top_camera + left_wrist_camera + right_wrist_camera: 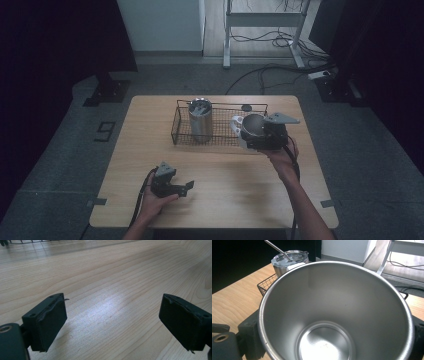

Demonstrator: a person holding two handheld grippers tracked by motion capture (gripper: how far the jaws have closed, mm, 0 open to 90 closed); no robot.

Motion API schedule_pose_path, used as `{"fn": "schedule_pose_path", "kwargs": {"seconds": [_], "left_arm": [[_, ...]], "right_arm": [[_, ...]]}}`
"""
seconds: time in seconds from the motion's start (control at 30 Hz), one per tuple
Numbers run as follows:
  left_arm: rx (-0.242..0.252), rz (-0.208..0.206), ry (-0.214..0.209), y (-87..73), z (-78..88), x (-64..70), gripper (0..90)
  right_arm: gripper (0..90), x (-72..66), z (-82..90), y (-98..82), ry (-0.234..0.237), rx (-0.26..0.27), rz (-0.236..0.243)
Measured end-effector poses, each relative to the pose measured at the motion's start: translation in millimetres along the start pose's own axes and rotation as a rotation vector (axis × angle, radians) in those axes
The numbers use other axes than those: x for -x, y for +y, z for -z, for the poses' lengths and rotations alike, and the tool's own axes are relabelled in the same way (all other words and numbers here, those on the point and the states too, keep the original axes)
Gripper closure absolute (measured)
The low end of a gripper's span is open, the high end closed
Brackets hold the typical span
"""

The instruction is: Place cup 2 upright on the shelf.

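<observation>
Meanwhile right gripper clamps a steel cup; left gripper rests spread wide.

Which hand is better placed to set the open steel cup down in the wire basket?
The right. The right gripper already clamps the open steel cup at the wire basket, beside the lidded tumbler. The left gripper sits open near the table's front edge, holding nothing.

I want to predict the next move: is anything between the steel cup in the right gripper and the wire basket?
Nothing visible. The right gripper holds the open steel cup at the wire basket, whose right part looks free; the lidded tumbler stands farther left.
</observation>
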State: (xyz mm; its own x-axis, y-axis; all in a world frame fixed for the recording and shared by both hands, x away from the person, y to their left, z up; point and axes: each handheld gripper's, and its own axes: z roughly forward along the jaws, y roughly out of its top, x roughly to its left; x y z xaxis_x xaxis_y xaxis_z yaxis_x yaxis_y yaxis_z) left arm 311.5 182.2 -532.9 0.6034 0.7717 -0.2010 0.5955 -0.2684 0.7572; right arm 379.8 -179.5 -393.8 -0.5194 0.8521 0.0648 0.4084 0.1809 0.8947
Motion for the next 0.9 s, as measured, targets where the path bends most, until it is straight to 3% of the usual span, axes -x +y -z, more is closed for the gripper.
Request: {"fn": "schedule_pose_path", "kwargs": {"seconds": [0.9], "left_arm": [[0.0, 0.002, -0.007, 0.7, 1.0, 0.2, 7.8]], "right_arm": [[6.9, 7.8, -18.7, 20.3, -0.017, -0.003, 0.002]]}}
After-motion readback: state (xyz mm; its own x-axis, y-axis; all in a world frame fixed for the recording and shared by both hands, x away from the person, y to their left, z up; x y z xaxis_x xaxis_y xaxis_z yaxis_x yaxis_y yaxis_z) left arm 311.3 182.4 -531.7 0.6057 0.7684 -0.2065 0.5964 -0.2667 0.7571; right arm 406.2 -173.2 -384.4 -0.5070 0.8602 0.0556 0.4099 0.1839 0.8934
